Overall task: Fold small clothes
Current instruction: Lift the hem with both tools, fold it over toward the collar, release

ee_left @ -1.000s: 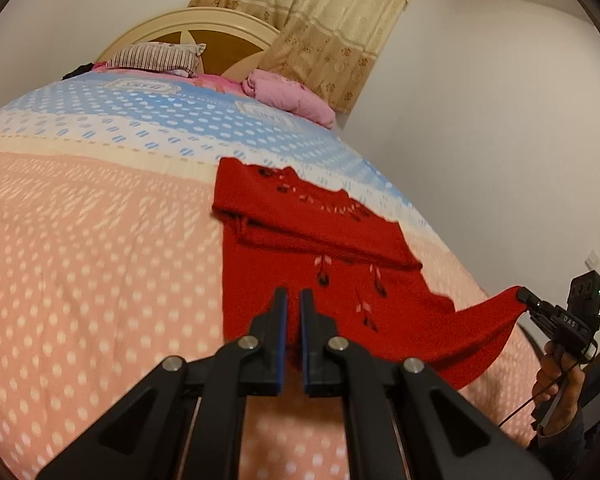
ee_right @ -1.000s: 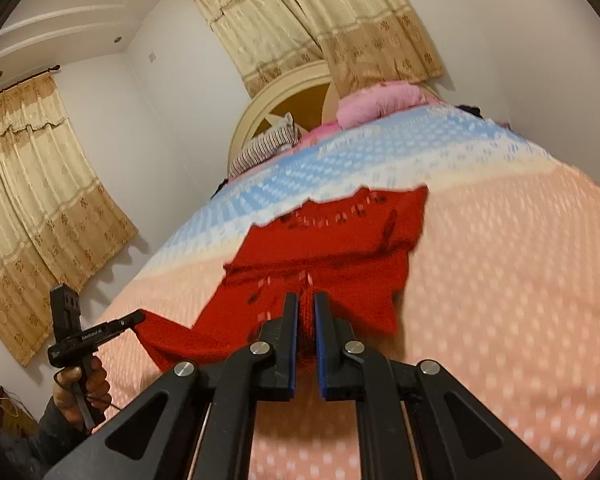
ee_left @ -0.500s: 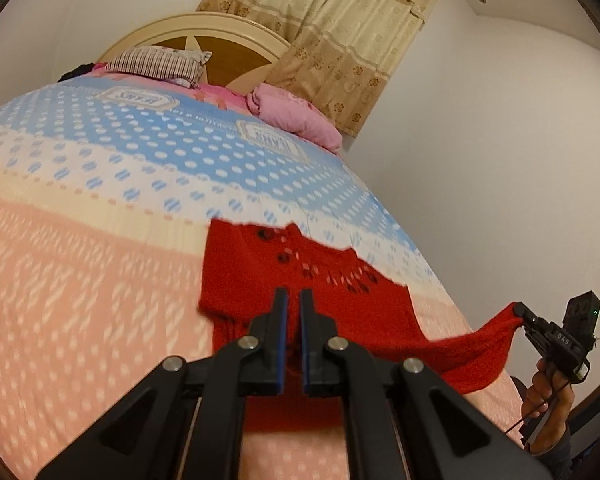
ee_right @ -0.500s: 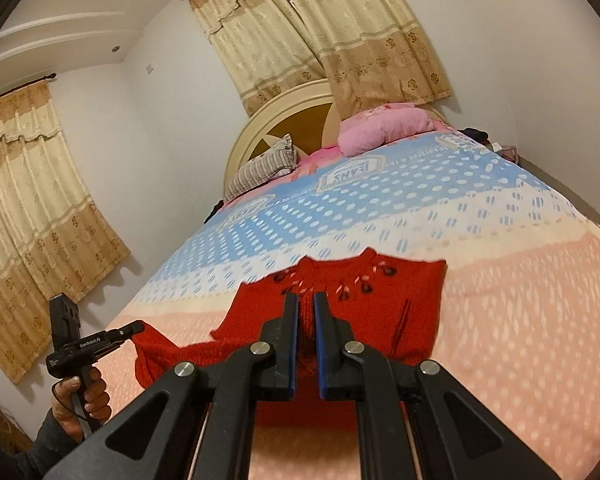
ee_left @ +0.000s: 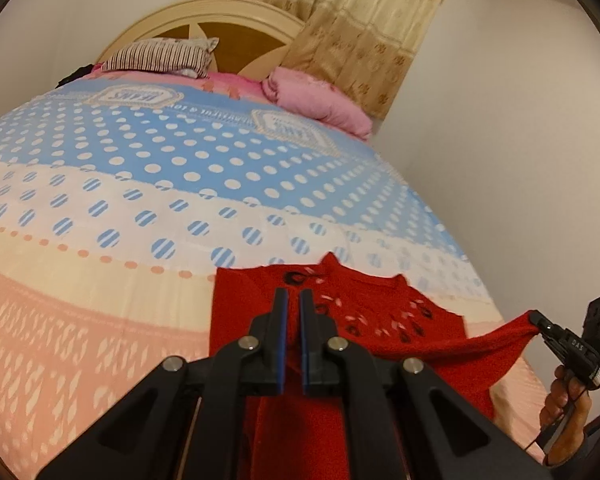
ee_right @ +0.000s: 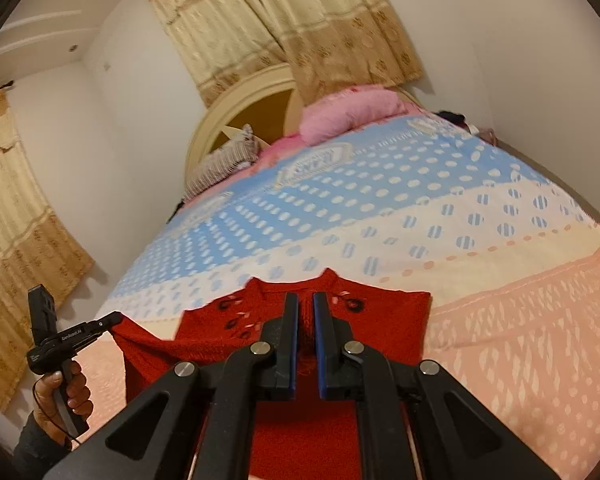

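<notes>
A small red sweater [ee_left: 384, 320] lies on the bed cover [ee_left: 140, 208], on the pink band near the foot end, collar toward the headboard [ee_left: 236, 28]. Its long axis runs from the hem up to that headboard. The hem edge is lifted: the left gripper [ee_left: 291, 300] and right gripper [ee_right: 306, 304] are each clamped on one hem corner, side by side, equally near. The collar lies straight ahead, headboard-ward, likely where the hem must be laid.
</notes>
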The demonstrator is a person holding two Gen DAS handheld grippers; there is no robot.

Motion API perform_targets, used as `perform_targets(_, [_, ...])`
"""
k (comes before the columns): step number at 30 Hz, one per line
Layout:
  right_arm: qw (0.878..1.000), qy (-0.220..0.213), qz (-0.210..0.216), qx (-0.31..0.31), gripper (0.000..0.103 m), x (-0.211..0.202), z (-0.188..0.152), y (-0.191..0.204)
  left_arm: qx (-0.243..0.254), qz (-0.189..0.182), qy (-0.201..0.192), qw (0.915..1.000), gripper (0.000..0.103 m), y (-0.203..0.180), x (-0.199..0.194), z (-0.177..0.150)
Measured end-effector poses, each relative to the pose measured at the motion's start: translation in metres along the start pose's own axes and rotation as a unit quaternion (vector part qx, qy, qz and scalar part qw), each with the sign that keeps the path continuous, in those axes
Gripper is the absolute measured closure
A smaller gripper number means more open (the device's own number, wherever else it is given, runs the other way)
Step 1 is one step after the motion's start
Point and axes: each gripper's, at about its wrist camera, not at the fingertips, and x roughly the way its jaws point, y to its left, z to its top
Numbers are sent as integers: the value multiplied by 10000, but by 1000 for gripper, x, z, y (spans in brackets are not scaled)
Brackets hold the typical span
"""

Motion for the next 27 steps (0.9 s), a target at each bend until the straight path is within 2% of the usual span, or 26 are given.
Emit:
perform_targets(8, [9977, 416, -516, 159, 97, 81, 4, -40, 205, 730, 449, 9961, 97, 11, 91, 5])
perform_targets(10, [9960, 560, -682, 114, 95, 102, 3, -48, 181, 1020, 490, 9934, 95, 15, 102, 3])
perform_targets(12, [9933, 595, -994, -13, 91, 111, 0, -52, 133, 954, 502, 9941, 95, 18, 99, 1])
perform_targets(13, [9924, 551, -1092, -93, 83, 110, -1, -51, 171, 953, 411, 9945, 95, 18, 92, -2])
perform_targets(14, [9927, 506, -1078, -208, 64, 107, -3, -50, 229, 1001, 326, 9942, 95, 19, 85, -3])
perform_targets(16, [9930, 438, -1028, -393, 41, 99, -7, -47, 381, 1002, 192, 9941, 94, 19, 71, -7])
perform_targets(19, [9912, 467, -1026, -693, 41, 93, -11, -41, 637, 1038, 67, 9925, 84, 21, 55, -12])
perform_targets(20, [9909, 548, -942, -795, 41, 92, -13, -39, 752, 981, 81, 9923, 76, 20, 52, -15])
perform_targets(22, [9887, 690, -914, -970, 41, 96, -15, -36, 1006, 908, 209, 9906, 69, 15, 58, -19])
perform_targets(24, [9840, 858, -1019, -1186, 41, 104, -16, -33, 1275, 877, 274, 9876, 69, 7, 65, -21])
perform_targets(27, [9811, 1083, -1085, -1183, 41, 120, -13, -32, 1635, 780, 367, 9828, 69, -9, 79, -20])
